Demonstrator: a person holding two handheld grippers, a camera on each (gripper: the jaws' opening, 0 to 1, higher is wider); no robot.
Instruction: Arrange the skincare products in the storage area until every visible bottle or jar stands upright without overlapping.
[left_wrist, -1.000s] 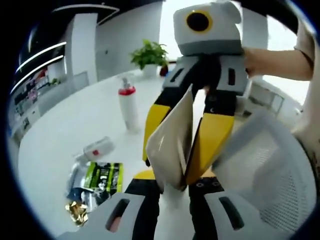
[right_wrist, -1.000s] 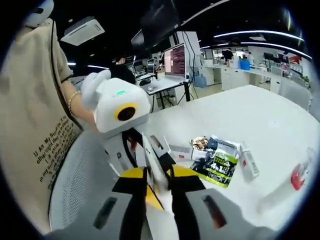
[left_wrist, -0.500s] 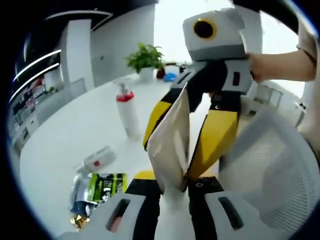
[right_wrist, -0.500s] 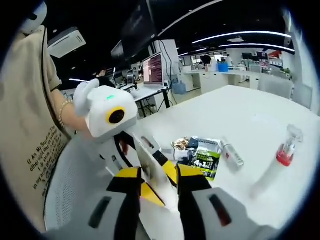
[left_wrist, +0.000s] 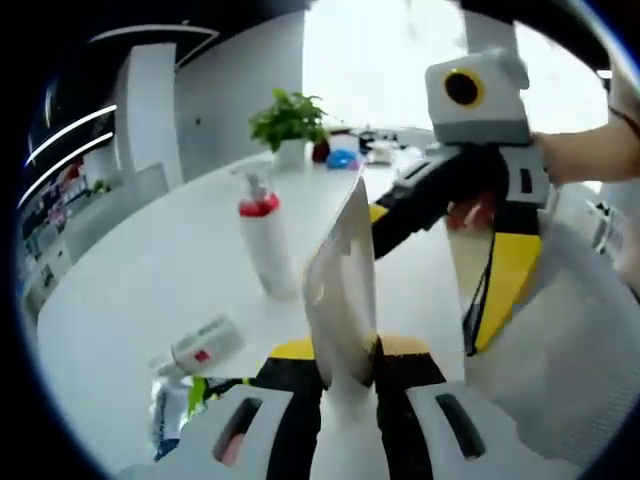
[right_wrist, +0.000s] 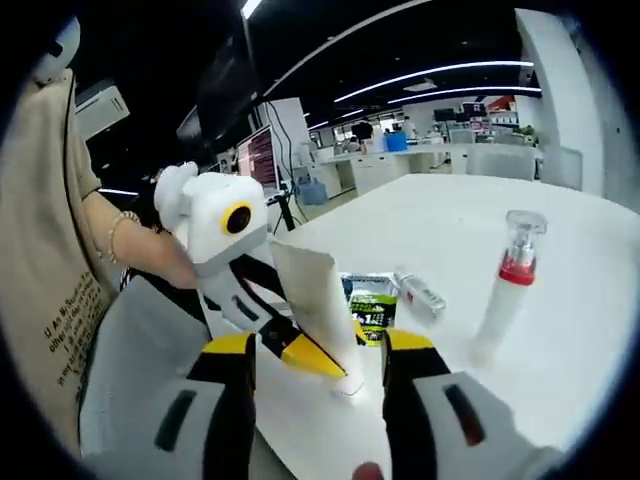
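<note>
The left hand-held gripper (left_wrist: 345, 375) clamps a white pouch (left_wrist: 343, 290) pointing up; the right hand-held gripper (right_wrist: 315, 365) stands open.

The right gripper (left_wrist: 480, 290) has let go of the flat white paper pouch (left_wrist: 345, 285). It now sits apart, right of frame, jaws spread.

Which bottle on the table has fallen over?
The small white tube with the red label lies on its side near the green packet. The tall pump bottle with the red collar stands upright.
</note>
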